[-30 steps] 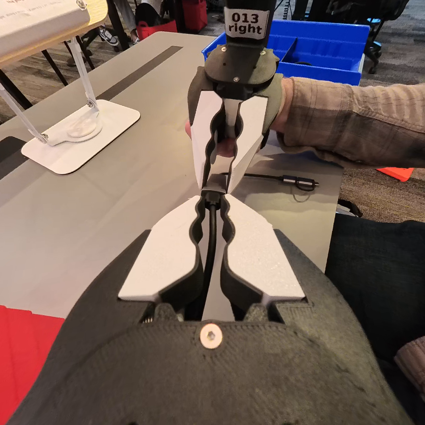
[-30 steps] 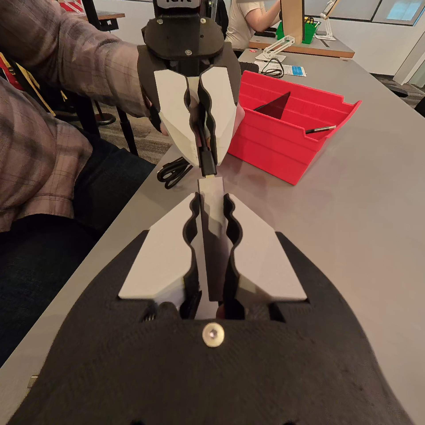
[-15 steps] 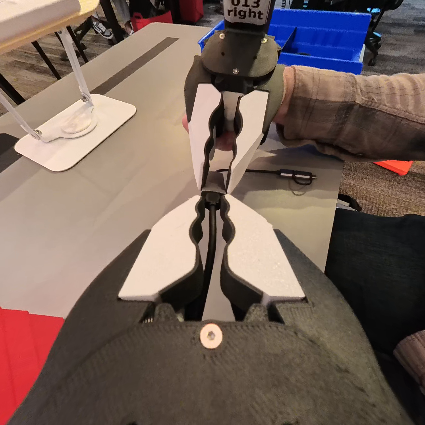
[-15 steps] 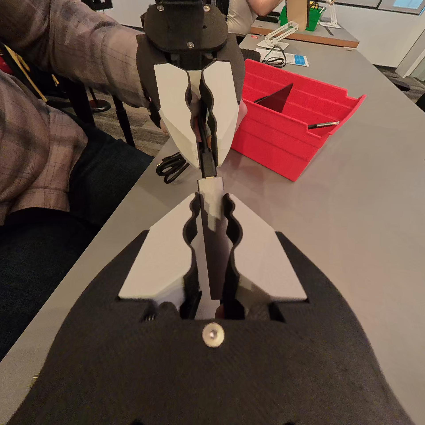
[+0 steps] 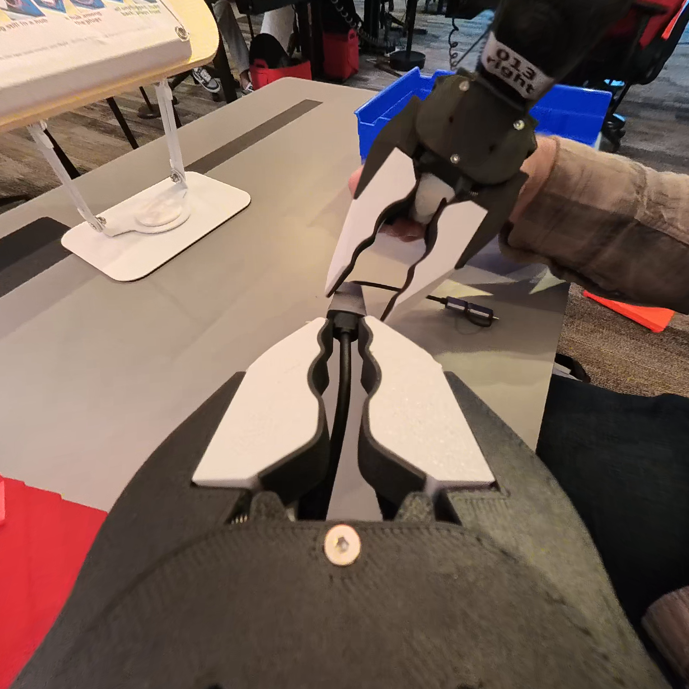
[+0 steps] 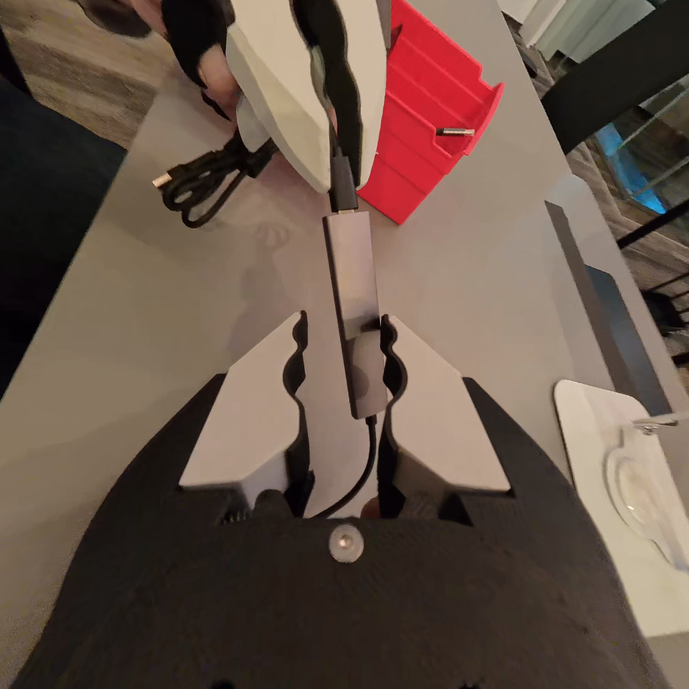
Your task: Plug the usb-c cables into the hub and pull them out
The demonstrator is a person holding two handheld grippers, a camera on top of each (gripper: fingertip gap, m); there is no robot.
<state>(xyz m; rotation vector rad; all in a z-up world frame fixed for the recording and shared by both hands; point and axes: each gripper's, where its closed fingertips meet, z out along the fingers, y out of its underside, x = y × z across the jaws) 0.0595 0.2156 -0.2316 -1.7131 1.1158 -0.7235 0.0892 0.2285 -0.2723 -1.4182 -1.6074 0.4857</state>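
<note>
Left wrist view first: the left claw (image 5: 343,323) is pinched on the plug (image 5: 345,321) of a black cable (image 5: 342,376), which runs back between its fingers toward six o'clock. Just past the tips, at twelve o'clock, the grey hub (image 5: 349,299) shows only as a short end, the plug against it. The right claw (image 5: 359,304) comes in from one o'clock, spread, its fingers to either side of the hub's far part. The risk as I judge it: with the right claw spread, the hub hangs on the plug alone, so any swing or tug by the left could lever the connector sideways, or pull it free and drop the hub on the table (image 5: 156,358) (whether the plug is fully seated I cannot tell). Right wrist view: the right claw (image 6: 343,317) stands open, and the hub (image 6: 354,317) lies along the gap from twelve down toward six, pressed to the right finger and clear of the left one, its own thin lead (image 6: 363,462) curling back at six o'clock. At twelve the left claw (image 6: 345,186) grips the plug (image 6: 343,184), which meets the hub's far end. A coiled cable (image 6: 208,179) lies at eleven o'clock, a red bin (image 6: 428,130) at one. If the right claw closes now it would push the hub sideways before it clamps, which I think would load the joint.
</note>
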